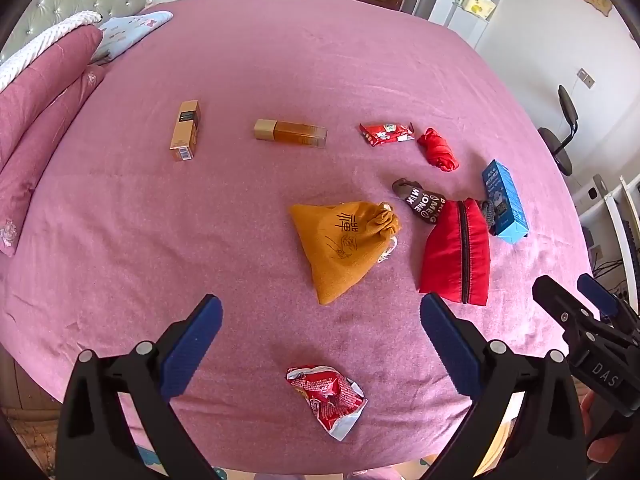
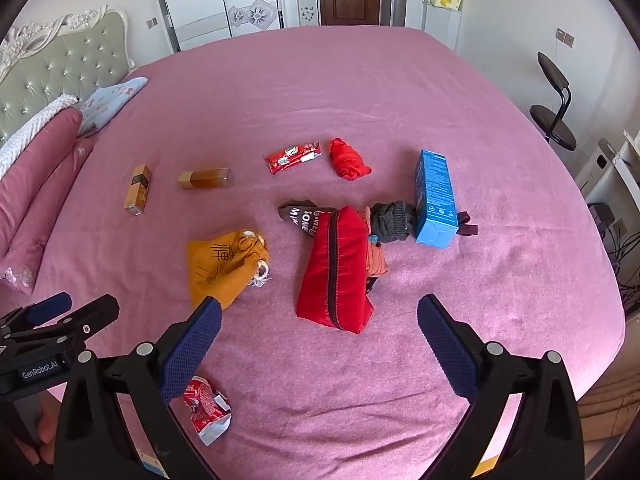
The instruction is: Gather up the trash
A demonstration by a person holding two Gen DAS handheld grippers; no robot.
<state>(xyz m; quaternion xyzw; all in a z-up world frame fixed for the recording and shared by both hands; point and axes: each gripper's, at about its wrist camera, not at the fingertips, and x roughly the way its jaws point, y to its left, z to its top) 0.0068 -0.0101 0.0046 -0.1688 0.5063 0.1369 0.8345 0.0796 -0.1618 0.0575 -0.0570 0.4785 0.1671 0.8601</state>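
Observation:
A crumpled red snack wrapper [image 1: 328, 398] lies on the pink bed near its front edge, between and just below my left gripper's [image 1: 320, 344] open fingers; it also shows in the right wrist view [image 2: 206, 408]. A second red wrapper [image 1: 386, 133] [image 2: 293, 157] lies farther back, beside a crumpled red bag [image 1: 438, 150] [image 2: 348, 159]. My right gripper [image 2: 318, 346] is open and empty, hovering in front of a red zip pouch [image 2: 336, 276] [image 1: 456, 256].
On the bed [image 1: 280, 60] lie an orange drawstring pouch [image 1: 344, 244] [image 2: 224, 266], an amber bottle [image 1: 290, 133], a tan box [image 1: 185, 130], a blue box [image 1: 505, 202] [image 2: 435, 200], socks [image 2: 394, 220] and printed brown cloth [image 1: 420, 200]. Pillows [image 1: 36, 112] lie left.

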